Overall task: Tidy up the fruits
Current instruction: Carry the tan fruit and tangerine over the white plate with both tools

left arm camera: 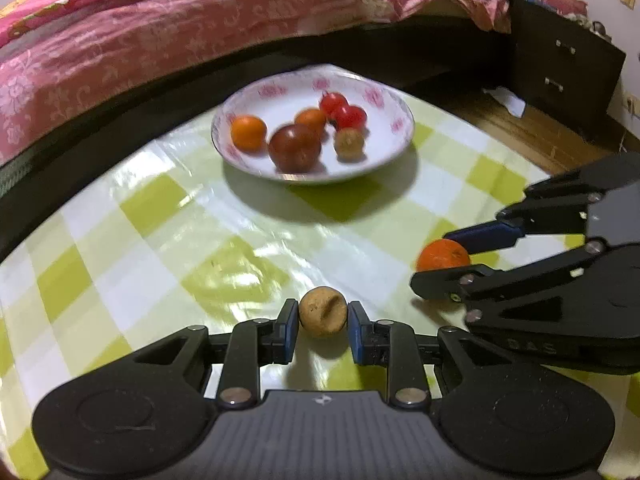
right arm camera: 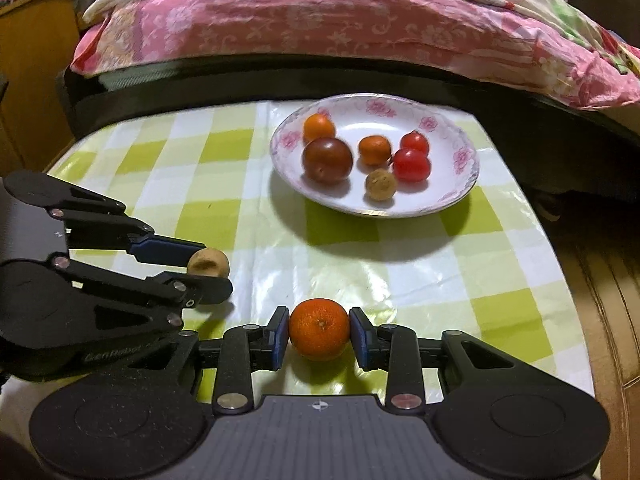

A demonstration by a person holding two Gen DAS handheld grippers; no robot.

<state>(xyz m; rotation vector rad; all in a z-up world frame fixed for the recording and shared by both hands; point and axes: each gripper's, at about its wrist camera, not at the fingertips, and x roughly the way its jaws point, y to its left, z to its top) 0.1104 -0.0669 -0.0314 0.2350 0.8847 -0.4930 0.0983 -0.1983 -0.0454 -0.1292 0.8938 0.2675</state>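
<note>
Left tongs (left arm camera: 323, 318) pinched on a small tan fruit (left arm camera: 322, 311), right tongs (right arm camera: 319, 330) pinched on an orange (right arm camera: 318, 328), both just over the checked cloth (left arm camera: 160, 240), short of the plate (right arm camera: 460, 196) with six fruits already in it. Probably light, round, apt to roll; tan fruit's shell likely brittle, orange soft-skinned. Best held across the widest part, gently.

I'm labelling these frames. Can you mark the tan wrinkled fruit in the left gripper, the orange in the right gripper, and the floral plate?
Tan wrinkled round fruit (left arm camera: 322, 317), left wrist view, front face.
Round orange (right arm camera: 319, 329), right wrist view, centre.
White pink-floral plate (right arm camera: 460, 156), right wrist view, right rim.
</note>
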